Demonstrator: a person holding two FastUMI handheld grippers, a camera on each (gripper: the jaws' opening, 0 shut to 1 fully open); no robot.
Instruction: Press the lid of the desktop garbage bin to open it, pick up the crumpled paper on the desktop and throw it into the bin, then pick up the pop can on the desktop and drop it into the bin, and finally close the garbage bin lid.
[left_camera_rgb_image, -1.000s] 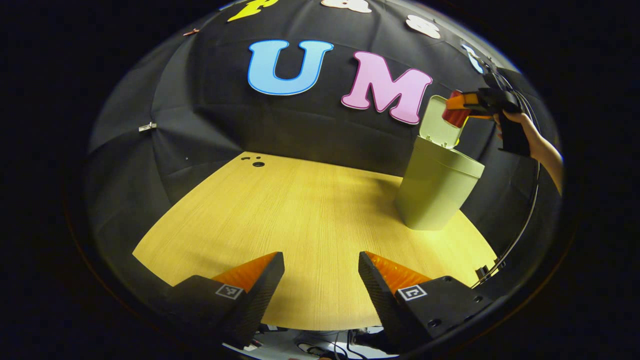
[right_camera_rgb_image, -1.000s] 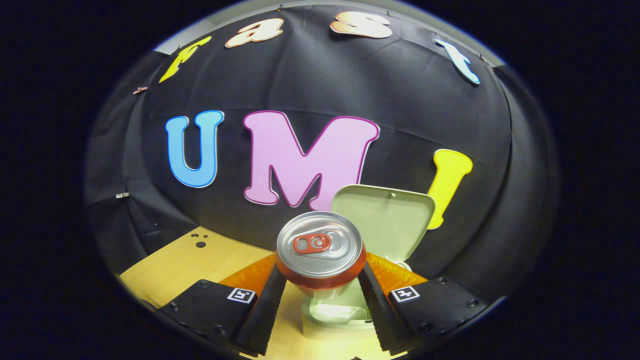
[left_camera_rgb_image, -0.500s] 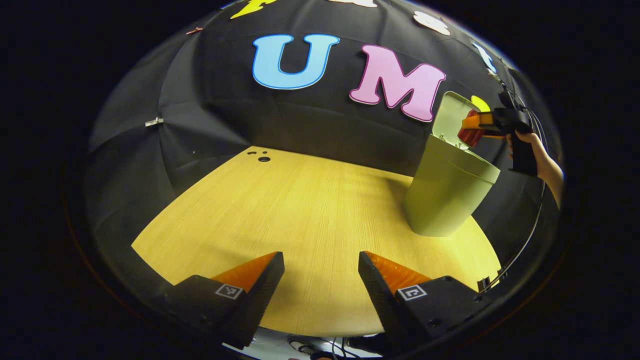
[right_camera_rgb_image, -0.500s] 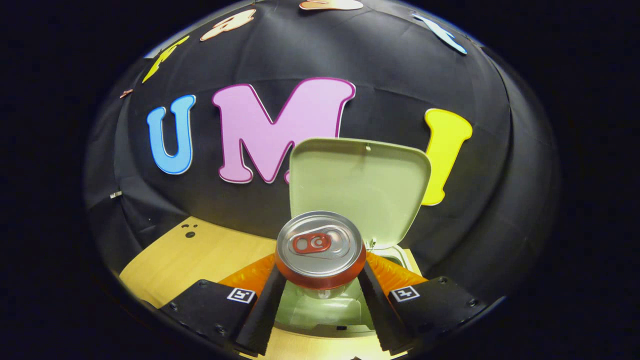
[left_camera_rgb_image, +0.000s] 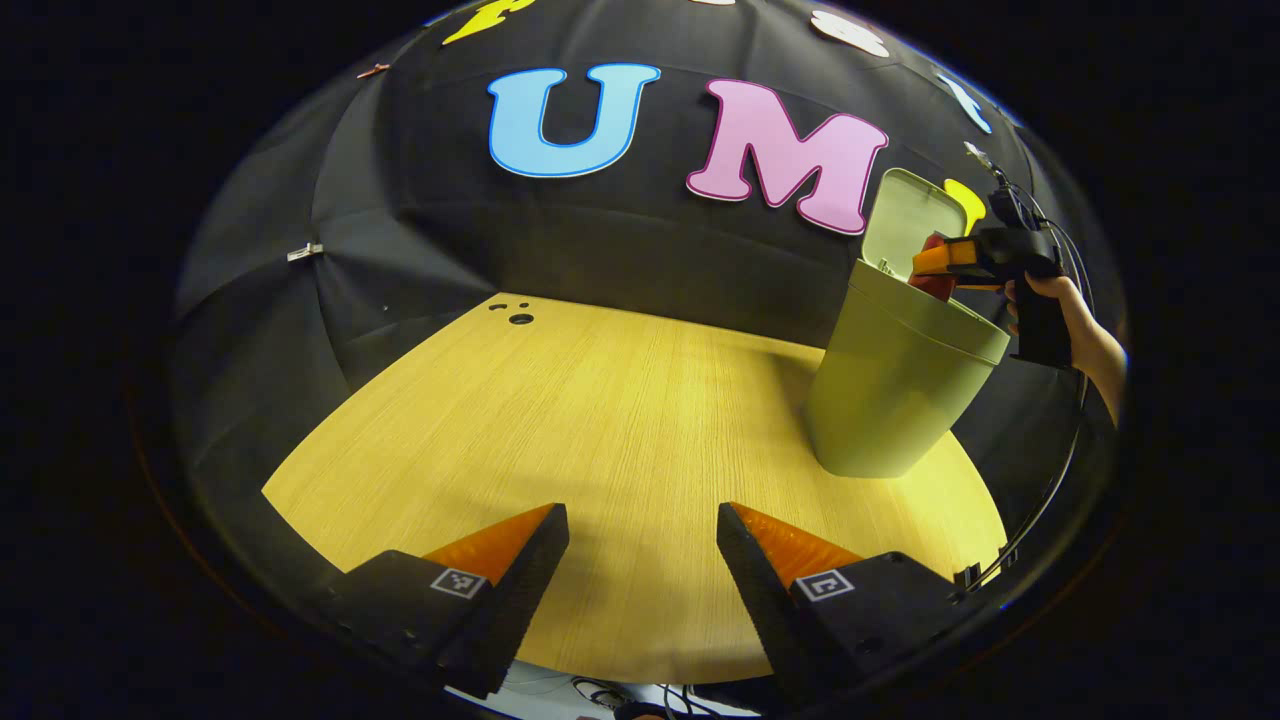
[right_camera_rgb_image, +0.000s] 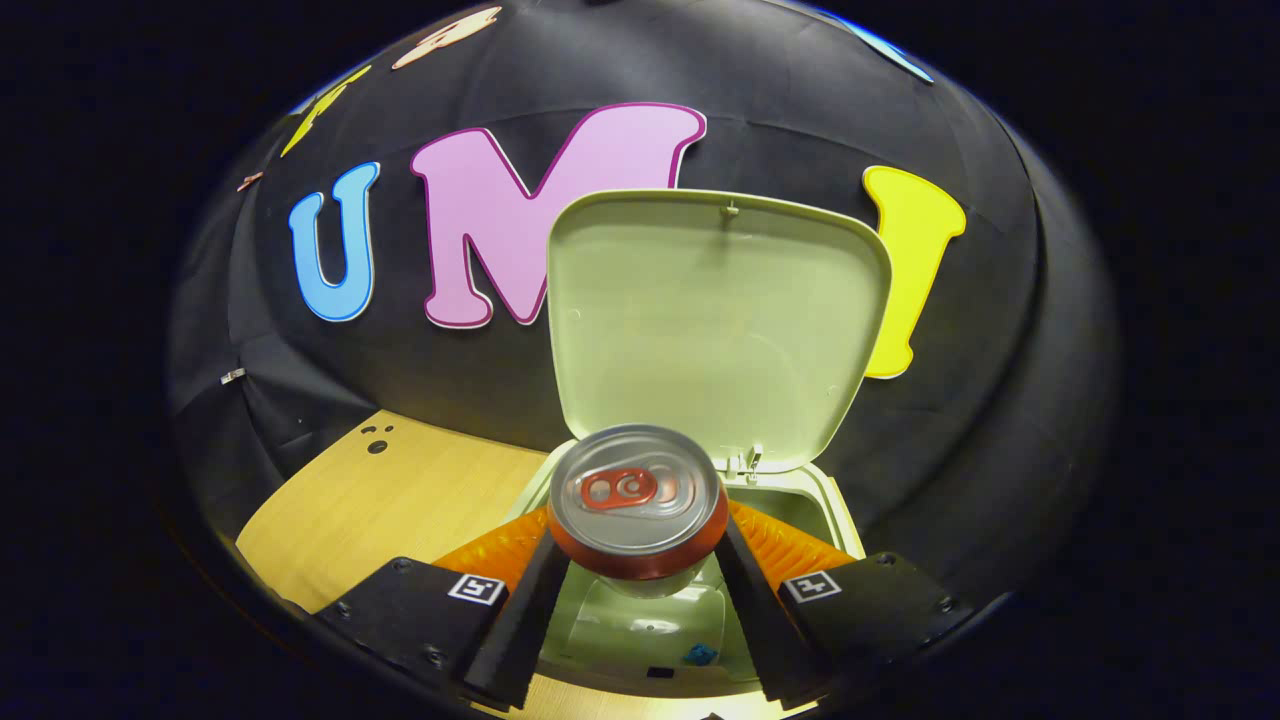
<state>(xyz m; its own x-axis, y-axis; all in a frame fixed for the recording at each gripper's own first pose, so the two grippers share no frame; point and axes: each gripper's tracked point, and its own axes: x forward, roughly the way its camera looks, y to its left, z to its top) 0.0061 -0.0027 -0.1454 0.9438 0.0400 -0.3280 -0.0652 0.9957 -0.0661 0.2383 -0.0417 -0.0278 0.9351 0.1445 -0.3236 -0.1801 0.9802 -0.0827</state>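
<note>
- Right gripper view: the right gripper (right_camera_rgb_image: 640, 560) has both fingers pressed against the sides of the pop can (right_camera_rgb_image: 636, 500) — a round aluminium can with a smooth silver top, a red pull tab and a red-orange body below the rim. The ribbed inner faces of the fingers flank it on either side.
- The can hangs over the open mouth of the garbage bin (right_camera_rgb_image: 820, 500), a pale green plastic bin with smooth, matte walls and a rounded rectangular rim.
- The lid (right_camera_rgb_image: 715, 320) stands upright behind the can, hinged at the far edge of the opening; its inner face is a shallow rounded rectangle with a raised border and a small latch tab at the top.
- Inside the bin, below the can, a small blue scrap shows on the pale bottom; what it is cannot be told.
- Left gripper view: the left gripper (left_camera_rgb_image: 643, 560) hovers low over the near edge of the desktop (left_camera_rgb_image: 600, 420), fingers spread wide apart with nothing between them.
- The desktop is light wood-grain laminate — fine straight lines run from near to far, and a few small dark holes sit at its far left corner.
- At the far right the bin stands on the desktop, tapering toward its base; a person's hand (left_camera_rgb_image: 1075, 320) holds the right gripper at the bin's rim, the can's red body just above the opening.
</note>
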